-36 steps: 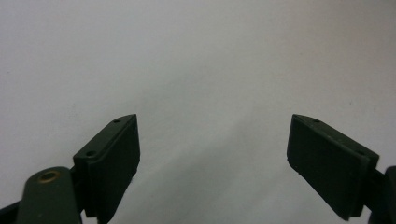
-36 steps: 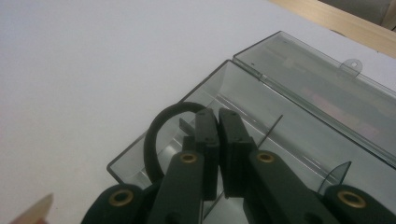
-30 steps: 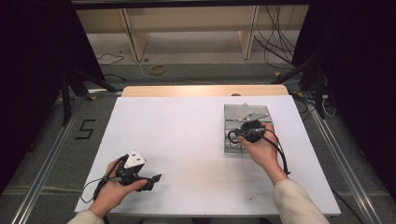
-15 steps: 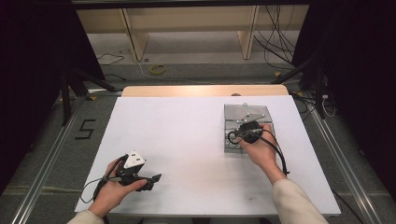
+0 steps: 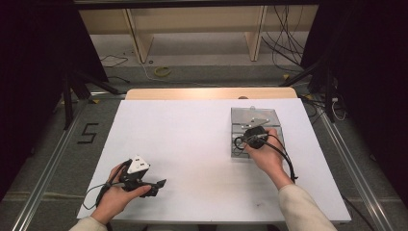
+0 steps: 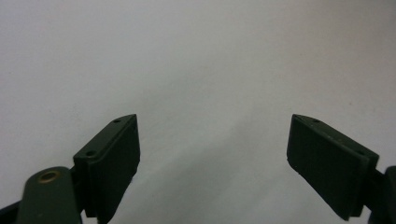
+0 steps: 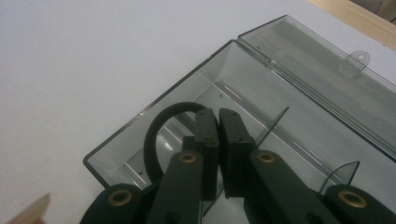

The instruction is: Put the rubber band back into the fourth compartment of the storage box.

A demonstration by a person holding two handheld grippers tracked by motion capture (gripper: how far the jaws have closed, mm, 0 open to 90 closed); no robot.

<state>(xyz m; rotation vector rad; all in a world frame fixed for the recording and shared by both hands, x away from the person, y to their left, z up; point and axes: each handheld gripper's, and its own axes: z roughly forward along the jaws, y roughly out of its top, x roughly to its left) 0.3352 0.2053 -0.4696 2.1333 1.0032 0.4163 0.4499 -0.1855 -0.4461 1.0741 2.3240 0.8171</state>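
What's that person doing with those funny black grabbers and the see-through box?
A person sits at a white table with a grabber in each hand. The right gripper is shut and pokes down into a clear plastic box whose lid lies open. A black cable loop curves beside its jaws. Whether it pinches anything I can't tell. The left gripper rests near the table's front edge, jaws wide open, with nothing between them.

A clear, smoky-grey box (image 7: 289, 107) on a white table (image 5: 192, 139); black right gripper (image 7: 218, 121) holds a seemingly black ring (image 7: 156, 135).
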